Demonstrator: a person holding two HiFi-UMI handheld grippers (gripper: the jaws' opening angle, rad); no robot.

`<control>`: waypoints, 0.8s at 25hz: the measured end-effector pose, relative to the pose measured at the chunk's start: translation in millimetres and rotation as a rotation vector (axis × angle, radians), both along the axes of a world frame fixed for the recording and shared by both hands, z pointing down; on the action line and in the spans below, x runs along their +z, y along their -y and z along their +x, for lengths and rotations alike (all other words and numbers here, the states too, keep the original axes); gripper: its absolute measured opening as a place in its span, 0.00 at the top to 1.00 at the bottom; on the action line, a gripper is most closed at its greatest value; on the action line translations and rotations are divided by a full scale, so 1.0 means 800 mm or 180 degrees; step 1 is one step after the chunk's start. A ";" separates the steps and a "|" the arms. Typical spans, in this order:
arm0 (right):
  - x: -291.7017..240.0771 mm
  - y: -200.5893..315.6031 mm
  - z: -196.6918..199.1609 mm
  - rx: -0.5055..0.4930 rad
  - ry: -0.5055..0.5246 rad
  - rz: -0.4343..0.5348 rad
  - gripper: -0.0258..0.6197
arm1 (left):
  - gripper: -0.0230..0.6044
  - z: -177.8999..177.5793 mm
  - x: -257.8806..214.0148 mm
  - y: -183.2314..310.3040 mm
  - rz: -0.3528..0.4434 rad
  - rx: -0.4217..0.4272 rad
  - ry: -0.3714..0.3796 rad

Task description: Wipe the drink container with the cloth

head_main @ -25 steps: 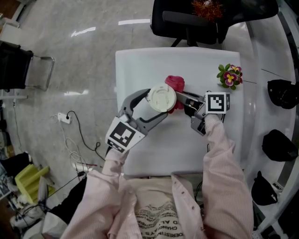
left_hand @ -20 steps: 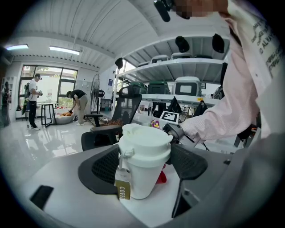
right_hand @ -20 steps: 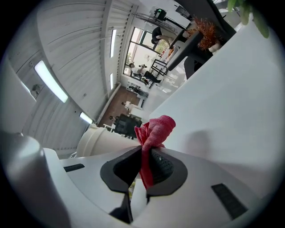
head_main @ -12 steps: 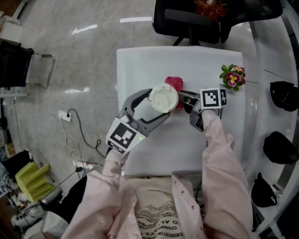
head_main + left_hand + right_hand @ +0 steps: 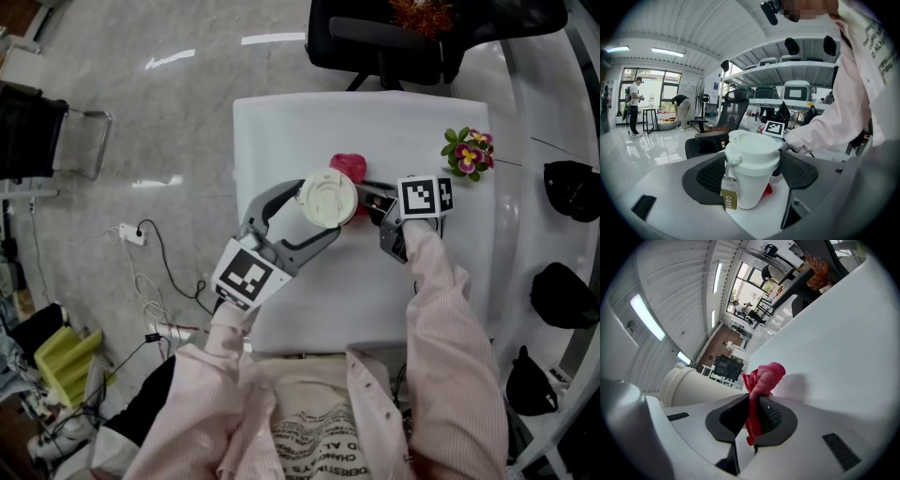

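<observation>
left gripper (image 5: 319, 208) around cup (image 5: 327, 196) | right gripper (image 5: 368, 199) at cloth (image 5: 349, 167)

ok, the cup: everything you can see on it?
The cup is white, plastic-looking and tapered, with a wider domed lid. A brown tag printed COFF hangs from a loop at the lid. It stands upright on the white table, clamped between the jaws of the left hand-held gripper. The red cloth, pinched in the right hand-held gripper, sits close at its far side.
</observation>
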State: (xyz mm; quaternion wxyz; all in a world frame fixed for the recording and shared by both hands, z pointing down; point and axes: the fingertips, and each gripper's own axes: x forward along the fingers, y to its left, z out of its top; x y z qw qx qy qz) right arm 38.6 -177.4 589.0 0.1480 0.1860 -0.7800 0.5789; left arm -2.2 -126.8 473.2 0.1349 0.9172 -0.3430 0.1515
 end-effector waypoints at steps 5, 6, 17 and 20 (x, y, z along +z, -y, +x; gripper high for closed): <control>-0.013 0.001 0.000 -0.0238 -0.0114 0.0183 0.90 | 0.38 0.000 -0.001 0.001 0.0008 0.0056 0.0060; -0.019 0.002 -0.001 -0.0297 -0.0113 0.0230 0.90 | 0.38 0.000 -0.001 0.000 -0.0003 0.0057 0.0064; -0.103 0.032 -0.009 -0.0849 0.0086 0.0603 0.90 | 0.38 0.001 0.002 -0.001 -0.0073 0.0062 0.0096; -0.125 0.040 -0.015 -0.1071 0.0122 0.0693 0.90 | 0.38 0.001 0.002 -0.001 -0.0080 0.0061 0.0098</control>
